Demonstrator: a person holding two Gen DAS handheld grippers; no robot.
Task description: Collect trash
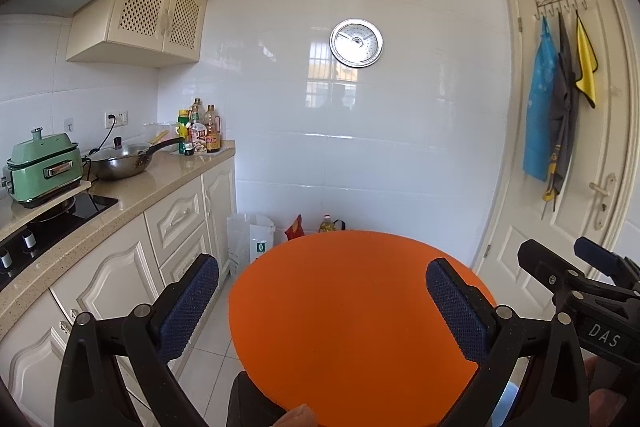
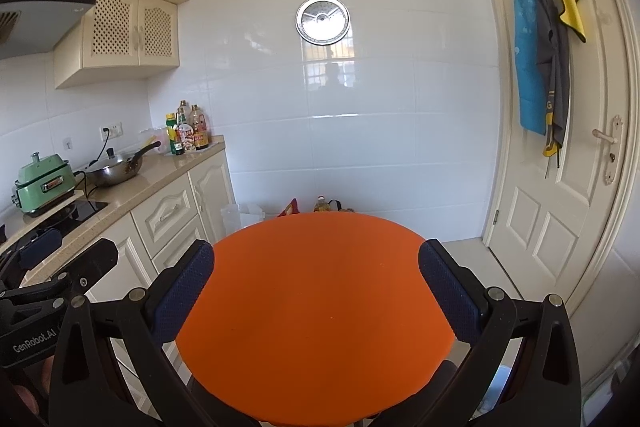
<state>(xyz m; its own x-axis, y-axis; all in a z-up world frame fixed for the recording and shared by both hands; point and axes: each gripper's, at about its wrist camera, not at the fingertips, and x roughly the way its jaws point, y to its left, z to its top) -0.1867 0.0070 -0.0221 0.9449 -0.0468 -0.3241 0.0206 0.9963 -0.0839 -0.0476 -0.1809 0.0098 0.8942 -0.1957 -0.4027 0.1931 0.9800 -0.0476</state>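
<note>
Both claws hang wide open w/ nothing between the pads: left gripper and right gripper, side by side above the round orange table, aimed at the far white wall.

Key relation: no trash on the tabletop. Only candidates lie straight ahead and lower, past the table's far edge, on the floor by the far wall: a red snack bag, standing tilted, and just right of it a yellow oil bottle, upright. Whether either counts as trash is a guess. White plastic bags stand left of them, against the cabinet end; prob. the collecting bag, can't confirm.

Nearer arm: the red bag sits left of centre in both views, so the left claw looks a bit better placed. Either one would need to go fwd over the table and down.

Hidden: table rim cuts off the lower parts of bag, bottle and a small orange thing right of the bottle in the right view. Floor under the table unseen. Bottom right corner shows something pale, too blurred to name.
</note>
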